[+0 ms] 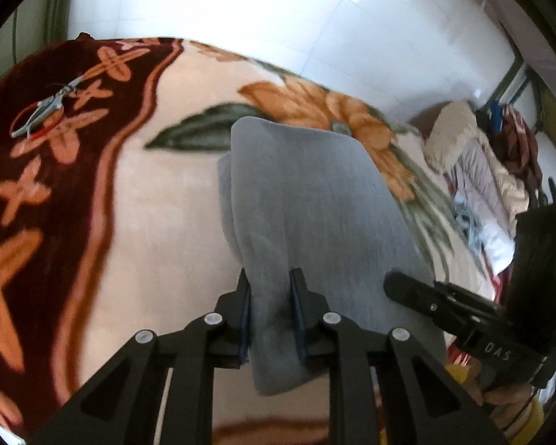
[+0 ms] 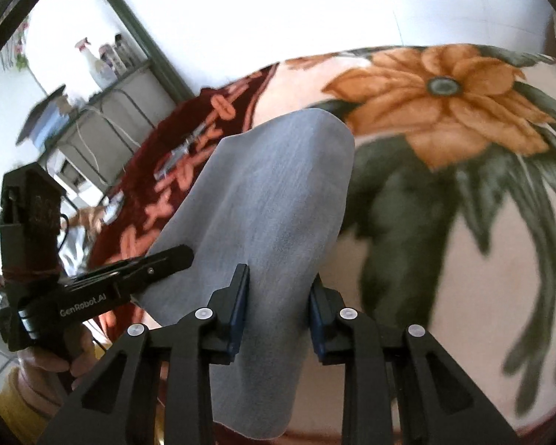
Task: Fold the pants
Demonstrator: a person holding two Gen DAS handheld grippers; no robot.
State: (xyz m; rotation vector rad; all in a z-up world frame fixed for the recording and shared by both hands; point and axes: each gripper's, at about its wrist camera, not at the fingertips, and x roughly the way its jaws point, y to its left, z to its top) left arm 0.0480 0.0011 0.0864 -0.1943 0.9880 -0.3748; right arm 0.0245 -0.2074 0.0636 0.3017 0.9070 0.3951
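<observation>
Left wrist view: the left gripper [image 1: 270, 306] pinches the grey pants [image 1: 307, 193], which stretch ahead over the flowered blanket [image 1: 159, 222].
Right wrist view: the right gripper [image 2: 280, 309] clamps the same pants [image 2: 274, 193]; the left gripper [image 2: 166, 257] is just left.

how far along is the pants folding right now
Done: the grey pants already look doubled into a narrow layered strip. In hand: the left gripper and right gripper each pinch its near end above the floral blanket. Left: carrying that end over to the far end, then releasing.
</observation>
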